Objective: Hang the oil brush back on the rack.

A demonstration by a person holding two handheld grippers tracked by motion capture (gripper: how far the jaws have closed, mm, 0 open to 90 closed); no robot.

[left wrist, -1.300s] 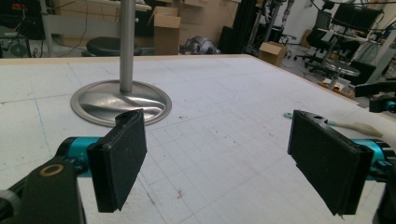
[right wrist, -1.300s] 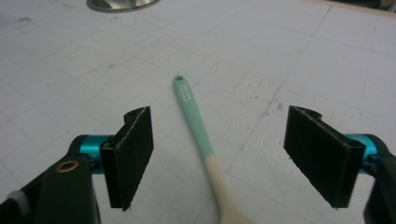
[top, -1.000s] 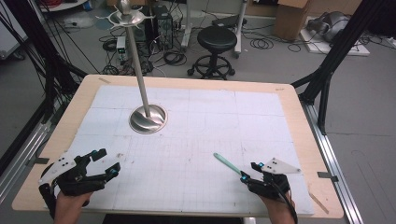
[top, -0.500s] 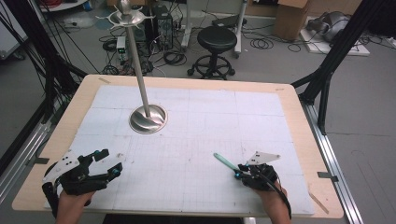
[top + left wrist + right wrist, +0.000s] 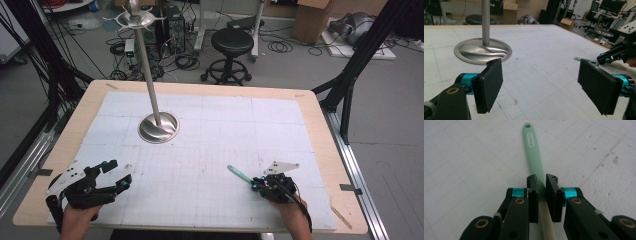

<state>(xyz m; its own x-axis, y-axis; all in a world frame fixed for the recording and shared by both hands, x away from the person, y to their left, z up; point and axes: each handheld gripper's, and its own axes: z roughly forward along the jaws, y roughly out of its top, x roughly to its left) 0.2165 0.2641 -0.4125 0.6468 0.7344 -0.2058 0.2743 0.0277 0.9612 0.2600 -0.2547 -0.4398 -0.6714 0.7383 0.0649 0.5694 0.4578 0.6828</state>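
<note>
The right gripper sits low at the table's near right edge, its jaws just closing to a narrow gap. The left gripper rests at the near left, jaws wide apart, pads facing each other.

The near end of the slim mint-green and cream plastic handle disappears beneath the right gripper, so its working end can't be made out. The raised lettering near its far tip is too small to read. The tall steel stand loses its upper pole off the left gripper view's top edge.
</note>
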